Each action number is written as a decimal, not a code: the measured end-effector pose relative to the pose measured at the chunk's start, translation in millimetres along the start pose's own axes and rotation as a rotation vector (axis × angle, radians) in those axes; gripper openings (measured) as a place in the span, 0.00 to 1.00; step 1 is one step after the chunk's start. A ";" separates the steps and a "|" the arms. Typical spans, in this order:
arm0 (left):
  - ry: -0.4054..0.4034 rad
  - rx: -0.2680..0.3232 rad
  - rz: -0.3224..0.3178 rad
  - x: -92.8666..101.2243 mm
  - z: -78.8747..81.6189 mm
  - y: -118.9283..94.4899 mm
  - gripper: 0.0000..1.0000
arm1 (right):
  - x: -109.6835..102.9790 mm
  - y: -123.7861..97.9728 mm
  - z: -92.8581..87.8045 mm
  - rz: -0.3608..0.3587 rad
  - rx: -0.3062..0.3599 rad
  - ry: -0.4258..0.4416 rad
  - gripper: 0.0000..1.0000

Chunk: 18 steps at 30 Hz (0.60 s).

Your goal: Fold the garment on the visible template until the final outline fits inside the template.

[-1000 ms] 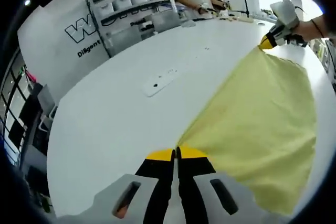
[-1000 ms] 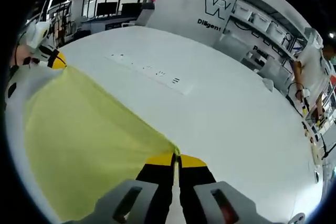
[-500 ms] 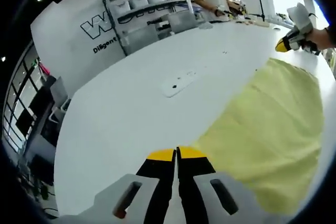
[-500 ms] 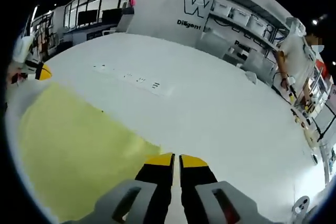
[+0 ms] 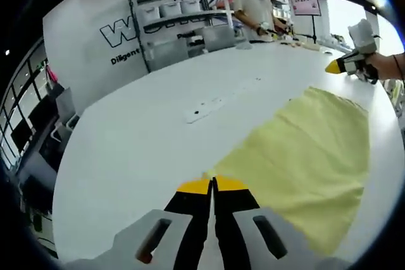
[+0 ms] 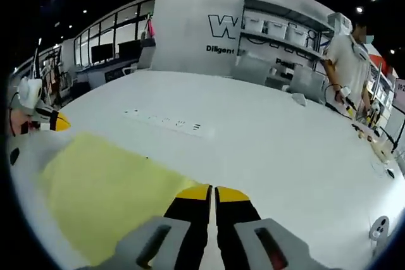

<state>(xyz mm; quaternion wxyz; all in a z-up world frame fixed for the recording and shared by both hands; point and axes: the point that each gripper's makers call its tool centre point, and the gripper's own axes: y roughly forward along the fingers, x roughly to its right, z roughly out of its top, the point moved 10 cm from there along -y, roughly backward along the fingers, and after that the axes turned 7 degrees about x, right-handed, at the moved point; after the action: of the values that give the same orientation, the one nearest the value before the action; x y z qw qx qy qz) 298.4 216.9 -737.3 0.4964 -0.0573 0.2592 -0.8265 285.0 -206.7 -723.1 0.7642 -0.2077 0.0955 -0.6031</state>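
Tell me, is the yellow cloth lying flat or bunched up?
Flat. The yellow cloth lies spread smoothly on the white table, with no bunches showing.

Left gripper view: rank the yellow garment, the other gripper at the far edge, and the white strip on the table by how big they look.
1. Yellow garment, by far.
2 and 3. White strip and right gripper look about alike; the gripper is farther off, so I won't rank them.

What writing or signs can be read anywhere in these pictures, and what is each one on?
"W": large cut-off letter on the white wall.
"Diligent": smaller line under it, then cut off by the shelving.
Pink sign: numbers too blurred to read.
Yellow garment: no writing.
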 end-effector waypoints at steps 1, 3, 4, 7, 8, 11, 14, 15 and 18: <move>-0.001 -0.001 0.003 -0.6 -1.6 -2.8 0.03 | -3.2 -3.6 0.1 0.025 0.025 0.026 0.00; -0.027 0.003 0.004 -0.9 -5.0 -6.3 0.02 | -5.4 -8.8 -0.8 0.027 0.032 0.030 0.00; -0.086 -0.001 -0.020 1.9 -8.6 -7.8 0.02 | -7.7 -11.4 -1.6 0.036 0.035 0.013 0.00; -0.077 -0.013 -0.014 0.7 -15.8 -14.0 0.02 | -14.4 -19.8 -7.4 0.057 0.031 0.004 0.00; -0.084 -0.012 -0.019 2.3 -17.5 -16.1 0.02 | -15.8 -21.6 -10.4 0.047 0.024 0.014 0.00; -0.103 -0.006 -0.037 8.9 -23.3 -22.6 0.02 | -22.0 -28.4 -19.1 0.052 0.007 -0.002 0.00; -0.097 -0.007 -0.047 11.6 -27.3 -24.7 0.02 | -20.7 -24.5 -26.9 0.057 -0.001 0.004 0.00; -0.095 -0.008 -0.050 11.7 -28.3 -23.4 0.03 | -19.4 -26.3 -28.0 0.054 0.000 0.008 0.00; -0.041 0.001 -0.072 17.6 -25.6 -28.6 0.03 | -17.7 -32.9 -29.3 0.050 0.003 0.041 0.00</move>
<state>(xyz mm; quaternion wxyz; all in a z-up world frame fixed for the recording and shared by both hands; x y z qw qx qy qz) 258.0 222.1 -748.2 0.4715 -0.0835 0.2463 -0.8427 239.9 -201.7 -737.0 0.7772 -0.1917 0.1152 -0.5881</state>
